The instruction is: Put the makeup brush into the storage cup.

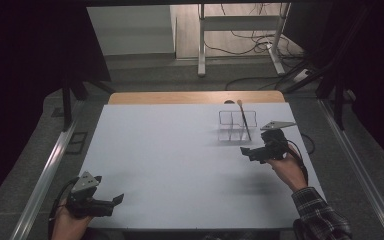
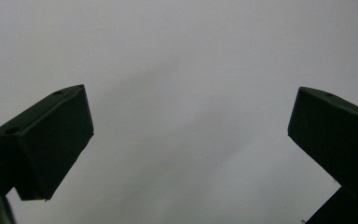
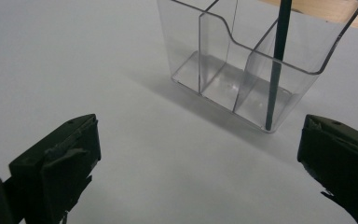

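Observation:
A clear plastic organizer [image 1: 227, 119] with several compartments stands on the white table [image 1: 170, 160] at the back right. A thin dark stick with a pale tip [image 1: 244, 120] leans in its right side. My right gripper [image 1: 248, 153] hovers just in front of the organizer and is open and empty. In the right gripper view the organizer [image 3: 186, 42] and the dark stick [image 3: 276, 65] lie a short way beyond the right gripper [image 3: 200, 135]. My left gripper [image 1: 108, 189] rests near the front left corner, open. In the left gripper view, the left gripper [image 2: 191, 116] has bare table between its jaws.
A wooden strip [image 1: 180, 97] runs along the table's far edge. Beyond it stand a metal frame [image 1: 240, 22] and loose cables [image 1: 260, 45] on the floor. Metal rails [image 1: 45, 170] flank the table on both sides.

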`<act>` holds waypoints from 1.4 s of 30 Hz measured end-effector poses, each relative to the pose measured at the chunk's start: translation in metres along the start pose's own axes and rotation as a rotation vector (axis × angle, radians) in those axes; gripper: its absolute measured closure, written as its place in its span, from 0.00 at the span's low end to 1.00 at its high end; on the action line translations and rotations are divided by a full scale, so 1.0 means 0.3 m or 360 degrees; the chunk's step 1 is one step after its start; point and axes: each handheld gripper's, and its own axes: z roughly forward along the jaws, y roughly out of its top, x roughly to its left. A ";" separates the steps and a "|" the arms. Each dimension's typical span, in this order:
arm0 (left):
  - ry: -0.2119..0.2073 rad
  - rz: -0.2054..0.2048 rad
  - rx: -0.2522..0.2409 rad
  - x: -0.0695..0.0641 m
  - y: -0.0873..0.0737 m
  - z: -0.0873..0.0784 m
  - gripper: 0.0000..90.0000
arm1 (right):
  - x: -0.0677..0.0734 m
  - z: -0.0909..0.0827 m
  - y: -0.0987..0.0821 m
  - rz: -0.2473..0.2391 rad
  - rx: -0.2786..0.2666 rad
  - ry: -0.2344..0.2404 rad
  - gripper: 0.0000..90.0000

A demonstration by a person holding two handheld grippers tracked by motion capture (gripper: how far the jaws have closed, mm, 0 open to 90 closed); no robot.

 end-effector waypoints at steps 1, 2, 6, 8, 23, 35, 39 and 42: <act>-0.0002 0.0000 0.0002 0.000 0.000 0.000 0.01 | 0.002 -0.002 -0.002 0.0002 0.0001 0.0003 0.00; -0.0004 -0.0001 0.0004 0.000 0.000 0.000 0.01 | 0.003 -0.005 -0.004 -0.0003 0.0002 0.0003 0.00; -0.0002 0.0003 0.0011 -0.001 0.000 0.001 0.01 | 0.010 -0.015 -0.013 -0.0002 0.0007 0.0008 0.00; -0.0002 0.0002 0.0009 0.000 0.000 0.001 0.01 | 0.013 -0.019 -0.018 -0.0002 0.0010 0.0013 0.00; 0.0013 0.0004 0.0014 0.001 0.000 0.001 0.00 | 0.034 -0.046 -0.057 -0.0018 0.0037 0.0028 0.00; 0.0022 0.0006 0.0015 0.001 0.000 0.001 0.00 | 0.048 -0.065 -0.088 -0.0032 0.0052 0.0041 0.00; 0.0022 0.0004 0.0012 0.001 0.000 0.000 0.00 | 0.053 -0.071 -0.099 -0.0040 0.0057 0.0043 0.00; 0.0022 0.0004 0.0014 0.001 0.000 0.000 0.00 | 0.057 -0.076 -0.107 -0.0044 0.0062 0.0044 0.00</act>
